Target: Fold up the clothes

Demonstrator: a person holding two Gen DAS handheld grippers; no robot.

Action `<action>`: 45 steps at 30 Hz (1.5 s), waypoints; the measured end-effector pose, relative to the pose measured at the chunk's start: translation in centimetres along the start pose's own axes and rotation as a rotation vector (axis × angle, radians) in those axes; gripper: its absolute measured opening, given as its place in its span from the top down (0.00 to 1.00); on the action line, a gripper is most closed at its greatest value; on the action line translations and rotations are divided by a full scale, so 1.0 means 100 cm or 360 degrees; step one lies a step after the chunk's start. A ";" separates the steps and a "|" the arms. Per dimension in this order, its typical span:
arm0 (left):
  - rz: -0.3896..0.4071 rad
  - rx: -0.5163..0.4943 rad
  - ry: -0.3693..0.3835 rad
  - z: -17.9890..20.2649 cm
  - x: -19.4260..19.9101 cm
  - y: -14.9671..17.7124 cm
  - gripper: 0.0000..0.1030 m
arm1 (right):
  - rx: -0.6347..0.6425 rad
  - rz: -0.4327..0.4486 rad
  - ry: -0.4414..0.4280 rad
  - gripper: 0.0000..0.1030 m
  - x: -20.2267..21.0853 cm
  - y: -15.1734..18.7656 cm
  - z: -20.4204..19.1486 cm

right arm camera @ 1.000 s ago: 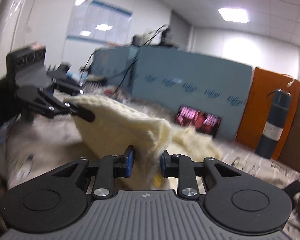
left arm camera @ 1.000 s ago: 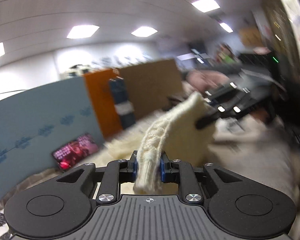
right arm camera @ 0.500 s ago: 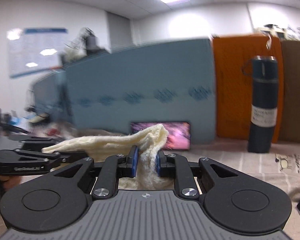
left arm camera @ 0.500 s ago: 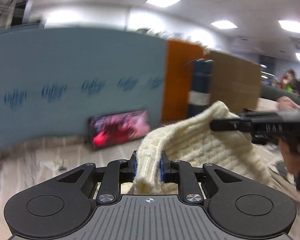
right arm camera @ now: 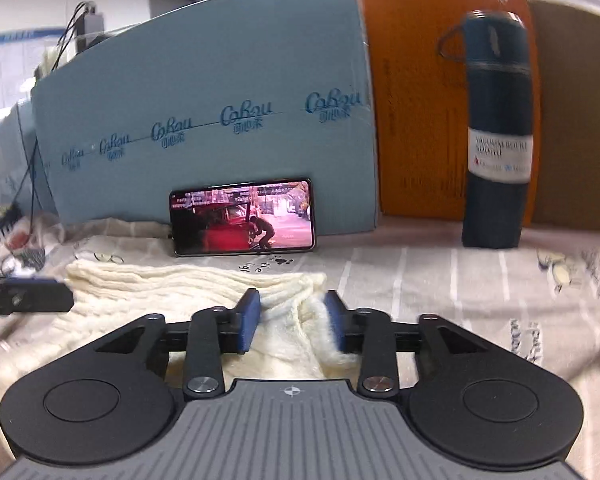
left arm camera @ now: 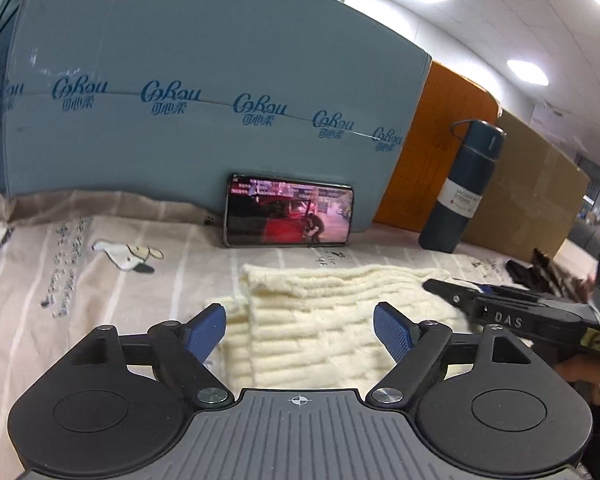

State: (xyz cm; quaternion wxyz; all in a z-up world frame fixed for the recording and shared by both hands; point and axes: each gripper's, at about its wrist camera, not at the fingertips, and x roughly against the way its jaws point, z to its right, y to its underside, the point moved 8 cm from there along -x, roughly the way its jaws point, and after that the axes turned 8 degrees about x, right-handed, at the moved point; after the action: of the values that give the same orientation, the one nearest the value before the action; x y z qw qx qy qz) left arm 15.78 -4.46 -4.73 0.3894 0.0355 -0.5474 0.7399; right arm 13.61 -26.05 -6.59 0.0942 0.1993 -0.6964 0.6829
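Left gripper [left arm camera: 300, 330]: the blue-padded jaws are spread wide, released, with nothing held between them; the cream knit garment [left arm camera: 332, 320] is seen lying just beyond and below the pads. Right gripper [right arm camera: 293, 322]: the jaws are parted, and a raised fold of the garment [right arm camera: 204, 300] is seen between the pads, its fuzzy edge brushing the right-hand pad; no clamping is shown. The garment is laid flat on the striped printed cloth [left arm camera: 112, 280] that covers the table, its far edge doubled over. Behind it, a phone [left arm camera: 289, 216] with a lit screen is propped on its long side against a pale blue carton [left arm camera: 204, 80]. To the right, a dark blue vacuum bottle [right arm camera: 494, 136] is stood upright before an orange panel [right arm camera: 412, 100] and brown cardboard [left arm camera: 532, 192].
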 end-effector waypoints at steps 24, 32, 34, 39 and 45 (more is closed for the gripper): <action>-0.0326 0.0763 0.0021 0.020 0.060 0.081 0.04 | -0.0700 -0.0328 -0.0430 0.10 0.024 0.025 0.024; -0.0226 0.0773 0.0038 0.028 0.033 0.071 0.04 | -0.0714 -0.0310 -0.0507 0.06 0.024 0.028 0.015; -0.0197 0.0818 0.0070 0.025 0.027 0.068 0.03 | -0.0707 -0.0319 -0.0549 0.06 0.023 0.028 0.012; -0.0160 0.0837 0.0155 0.025 0.011 0.057 0.01 | -0.0644 -0.0342 -0.0598 0.08 0.022 0.028 0.004; -0.0091 0.0786 0.0224 0.030 0.003 0.049 0.01 | -0.0559 -0.0318 -0.0536 0.22 0.022 0.029 -0.002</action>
State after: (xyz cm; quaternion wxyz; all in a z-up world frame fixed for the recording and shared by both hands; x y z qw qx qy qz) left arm 11.40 -7.32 -7.23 0.4269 0.0934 -0.3206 0.8404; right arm 10.38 -26.25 -8.34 0.0770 0.3585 -0.7871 0.4960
